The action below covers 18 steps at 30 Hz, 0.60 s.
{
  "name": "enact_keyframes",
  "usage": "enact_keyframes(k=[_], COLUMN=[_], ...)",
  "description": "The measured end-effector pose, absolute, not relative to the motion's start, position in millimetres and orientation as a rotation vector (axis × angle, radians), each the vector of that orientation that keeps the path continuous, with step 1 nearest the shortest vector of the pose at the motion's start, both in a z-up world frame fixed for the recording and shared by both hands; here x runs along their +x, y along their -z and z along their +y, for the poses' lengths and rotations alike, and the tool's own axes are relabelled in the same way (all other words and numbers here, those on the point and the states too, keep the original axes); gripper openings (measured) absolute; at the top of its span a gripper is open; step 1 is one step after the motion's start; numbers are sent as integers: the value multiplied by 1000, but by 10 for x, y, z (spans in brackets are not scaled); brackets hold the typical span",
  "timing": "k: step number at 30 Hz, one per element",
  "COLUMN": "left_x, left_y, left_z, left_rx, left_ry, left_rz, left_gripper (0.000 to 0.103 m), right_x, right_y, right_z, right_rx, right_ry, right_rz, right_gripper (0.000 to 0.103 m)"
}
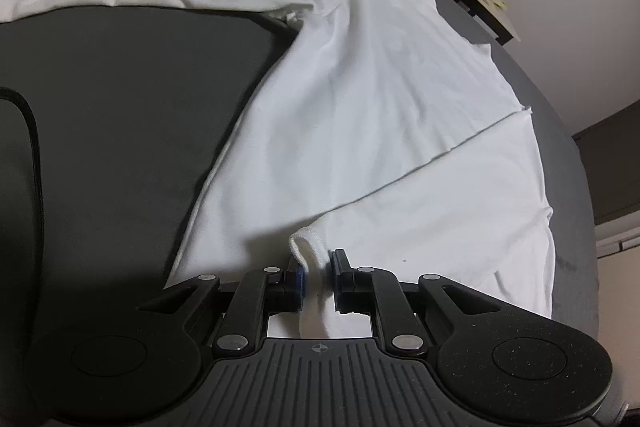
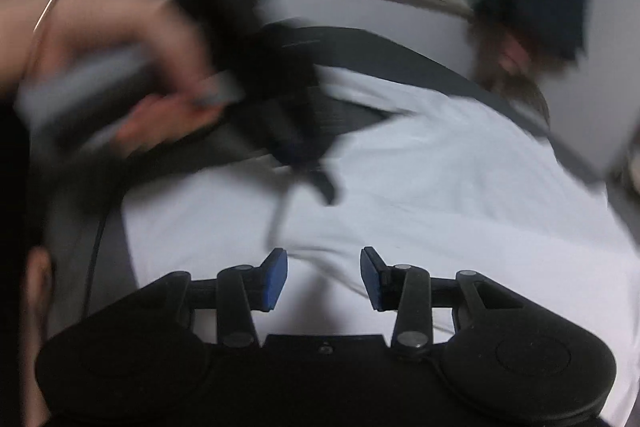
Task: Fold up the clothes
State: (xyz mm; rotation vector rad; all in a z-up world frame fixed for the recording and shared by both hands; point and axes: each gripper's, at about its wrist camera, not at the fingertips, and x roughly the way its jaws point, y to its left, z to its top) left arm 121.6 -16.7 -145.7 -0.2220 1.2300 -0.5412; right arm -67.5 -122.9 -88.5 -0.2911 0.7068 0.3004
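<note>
My left tongs [image 1: 319,277], at the bottom centre of the left view, are clamped on a hemmed edge of the white shirt [image 1: 360,131], which bunches up between the blue pads [image 1: 300,281]. The rest of the shirt spreads across the dark grey desk [image 1: 120,107], from the centre toward the right and along the top of the frame. In the blurred right view, my right tongs [image 2: 324,279] stand apart, holding nothing, just above the shirt [image 2: 440,211]. In the upper left of that frame I see a hand [image 2: 120,67] gripping the left tool, too smeared for detail.
</note>
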Motion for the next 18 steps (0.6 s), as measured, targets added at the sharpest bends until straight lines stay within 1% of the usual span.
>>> enact_keyframes(k=[3,8,9,13,14,17,18], left_x=[1208,1227,1232,1229,1229,1238,1230], left_y=[1451,1431,1433,1397,1380,1311,1270], left_z=[-169,-198,-208,-179,-175,-175,-153], left_rx=[-194,-149,-137,-78,-63,-55,-56], left_ry=[533,543,548,536,528,507,500], left_rz=[1208,1200,1200,1186,1179,1152,1137], left_gripper=[12,12,12,12,12,12,12], right_x=[-643,-504,-464,-393,-426,-554,-608], right_y=[985,1072,1082,1226,1207,1106,1062], right_z=[-962,-947,-965,-999,-1028,-1121,-1132], right_rx=[-341,-333,-317,-255,-224,-130,-153], right_ry=[-314,-239,-252,-346,-380,-476,-458], right_rz=[687,643,645,770,768,752,736], right_gripper=[37,35,34,35,35,31,31])
